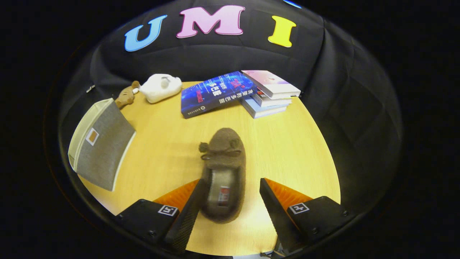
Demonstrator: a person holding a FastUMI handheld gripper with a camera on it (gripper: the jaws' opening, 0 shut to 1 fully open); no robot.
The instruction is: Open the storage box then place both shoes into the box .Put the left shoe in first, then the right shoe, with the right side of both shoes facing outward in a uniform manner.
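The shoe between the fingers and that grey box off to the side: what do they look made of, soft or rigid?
The shoe looks like soft brown fleece or felt: fuzzy, matte, with a small bow. It lies between the open gripper fingers, close to one of them. The storage box looks like grey woven fabric with pale trim, probably over stiff panels, since its faces stay flat.

A cloth-walled recording booth: wooden table (287, 144) with stacked books (267, 95) and a toy (160, 87).

One shoe (222, 172), four books (267, 94).
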